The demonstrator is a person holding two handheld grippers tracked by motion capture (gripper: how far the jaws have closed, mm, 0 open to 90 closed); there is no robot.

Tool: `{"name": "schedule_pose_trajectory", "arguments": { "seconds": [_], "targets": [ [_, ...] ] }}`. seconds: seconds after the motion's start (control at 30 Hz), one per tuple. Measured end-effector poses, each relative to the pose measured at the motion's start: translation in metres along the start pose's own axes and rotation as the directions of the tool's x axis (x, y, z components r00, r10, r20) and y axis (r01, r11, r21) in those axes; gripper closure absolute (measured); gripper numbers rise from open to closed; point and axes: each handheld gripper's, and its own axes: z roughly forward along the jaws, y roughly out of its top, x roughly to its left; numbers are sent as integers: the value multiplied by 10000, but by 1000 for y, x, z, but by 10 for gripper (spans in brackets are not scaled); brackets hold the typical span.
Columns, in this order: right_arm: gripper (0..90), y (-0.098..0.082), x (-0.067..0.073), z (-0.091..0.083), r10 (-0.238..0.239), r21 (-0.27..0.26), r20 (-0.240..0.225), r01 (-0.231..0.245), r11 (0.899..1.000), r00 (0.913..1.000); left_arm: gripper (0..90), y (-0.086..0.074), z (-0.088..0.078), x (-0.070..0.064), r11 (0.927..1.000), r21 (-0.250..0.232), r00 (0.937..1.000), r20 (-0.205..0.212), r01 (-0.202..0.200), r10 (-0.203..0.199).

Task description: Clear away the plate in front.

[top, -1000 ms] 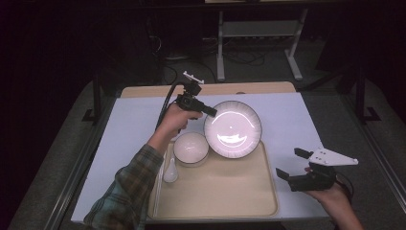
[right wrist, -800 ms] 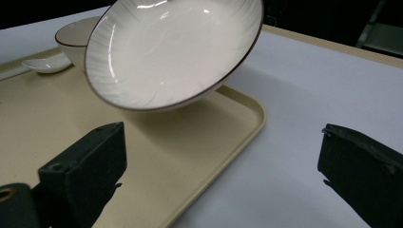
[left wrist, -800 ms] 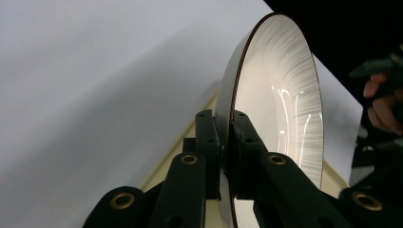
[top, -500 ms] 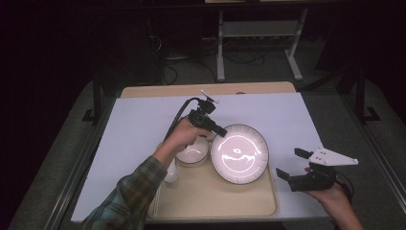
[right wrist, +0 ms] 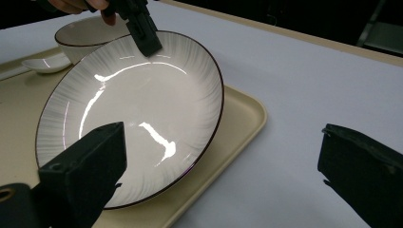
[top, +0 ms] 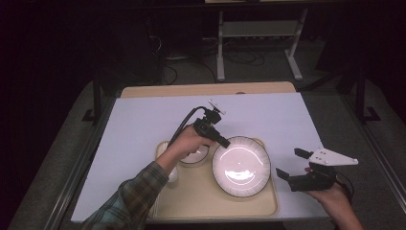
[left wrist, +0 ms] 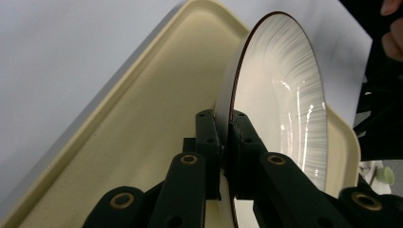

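High view: one tray [top: 249, 208], one plate [top: 241, 166] pinched by left gripper [top: 224, 142]; one bowl [top: 195, 155]; right gripper [top: 291, 165] jaws apart

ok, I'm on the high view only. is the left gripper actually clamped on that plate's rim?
Observer: Yes. In the left gripper view the left gripper has both pads pressed on the plate rim.
Operator: Plate flat on the tray?
Observer: No, tilted. The right gripper view shows its gripped side lifted off the tray.
Operator: Right gripper?
Observer: Open. The right gripper has nothing between its jaws; the plate lies beyond them.
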Motion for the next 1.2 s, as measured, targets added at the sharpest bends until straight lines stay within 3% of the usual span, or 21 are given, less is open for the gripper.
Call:
{"name": "schedule_pose_trajectory", "arguments": {
  "seconds": [0.1,0.3,0.57,1.2],
  "targets": [
    [18,0,0,0,1,6,-1,-1,10000,10000,857,0,4,3,9998,181,9996,-295,-36,42],
    [18,0,0,0,-8,11,-5,8,10000,10000,855,0,8,10,9994,287,9996,-206,174,-168],
    [18,0,0,0,-18,13,-8,18,10000,10000,851,-1,11,12,9988,447,9989,-431,190,-171],
    [19,0,0,0,-28,10,-35,28,10000,10000,854,-1,8,16,9990,340,9979,-585,284,-264]
  ]
}}
